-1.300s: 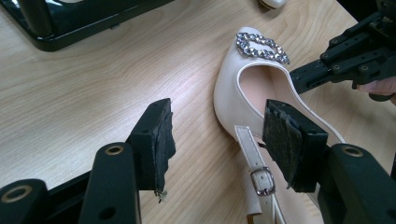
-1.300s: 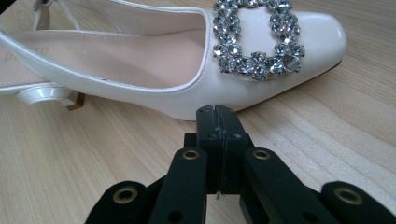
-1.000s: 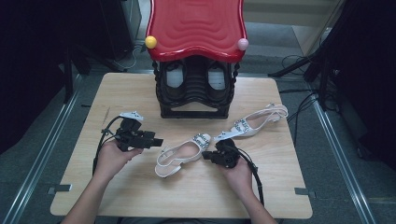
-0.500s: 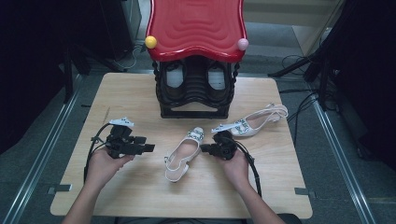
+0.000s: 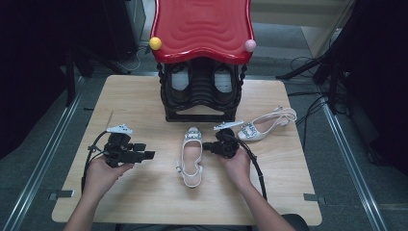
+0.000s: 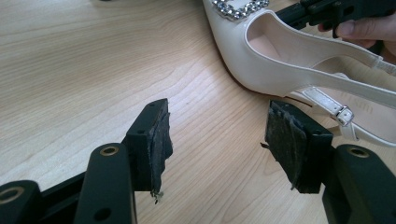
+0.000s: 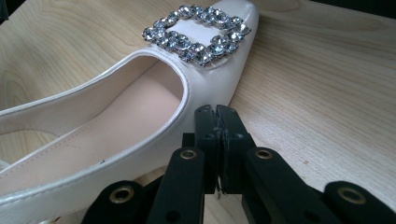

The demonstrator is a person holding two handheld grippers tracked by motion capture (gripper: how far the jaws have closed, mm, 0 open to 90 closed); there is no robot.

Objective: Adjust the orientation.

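A white slingback shoe [image 5: 191,159] with a jewelled buckle lies flat near the middle of the tabletop [image 5: 144,96], toe toward the red-topped shoe rack [image 5: 202,57]. The right tool [image 5: 208,146], jaws pressed together on nothing, rests against the shoe's side. The left tool [image 5: 148,155], jaws apart and empty, hovers well to the shoe's left. A second shoe [image 5: 264,126] lies farther right.
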